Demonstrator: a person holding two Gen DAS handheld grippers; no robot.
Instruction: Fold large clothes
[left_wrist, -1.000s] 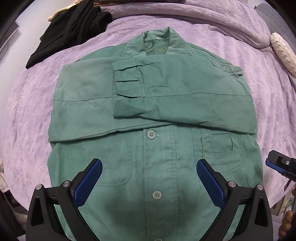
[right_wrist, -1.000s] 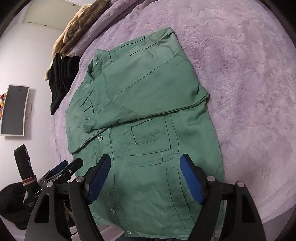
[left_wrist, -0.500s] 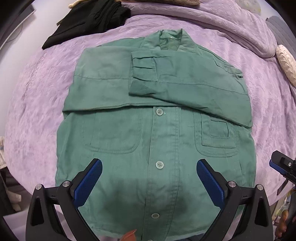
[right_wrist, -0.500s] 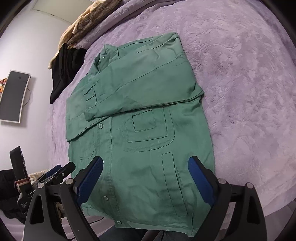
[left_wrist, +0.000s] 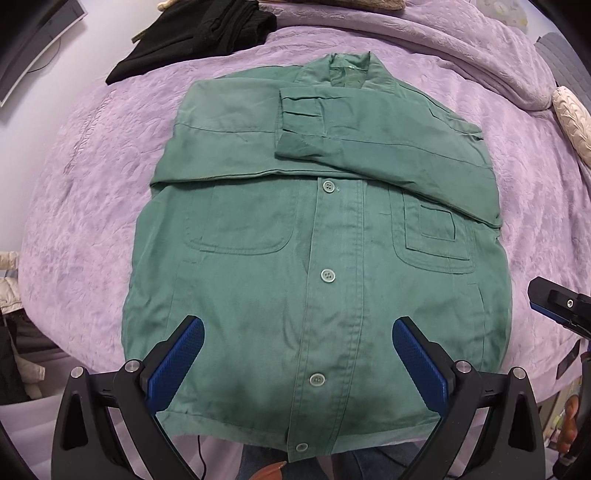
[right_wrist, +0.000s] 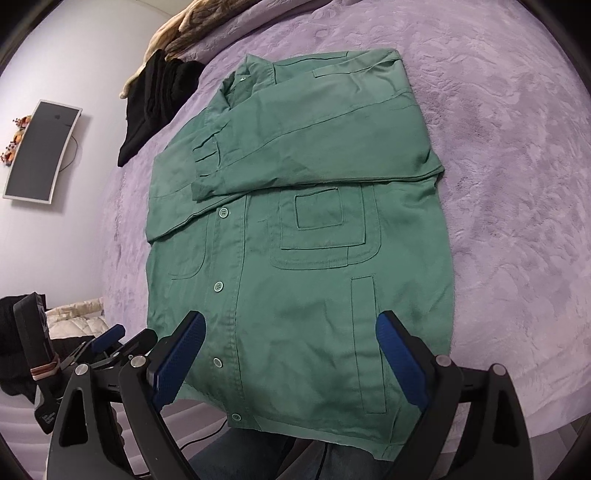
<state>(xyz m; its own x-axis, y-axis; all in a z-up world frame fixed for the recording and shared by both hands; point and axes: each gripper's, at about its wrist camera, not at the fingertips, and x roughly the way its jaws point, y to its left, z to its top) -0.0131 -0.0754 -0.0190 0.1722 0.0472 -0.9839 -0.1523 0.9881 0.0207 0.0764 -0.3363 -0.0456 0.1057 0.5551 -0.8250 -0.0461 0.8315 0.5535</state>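
I had the green jacket (left_wrist: 321, 258) flat on the plush purple blanket (left_wrist: 74, 206), buttoned front up, both sleeves crossed over the chest, cotton-like weave with patch pockets. Left gripper (left_wrist: 295, 362) hung above the near hem, jaws wide, nothing between the ribbed blue pads. Right gripper (right_wrist: 291, 354) had just been opening, jaws wide and empty too. Black clothes (left_wrist: 199, 33) sat crumpled far left.
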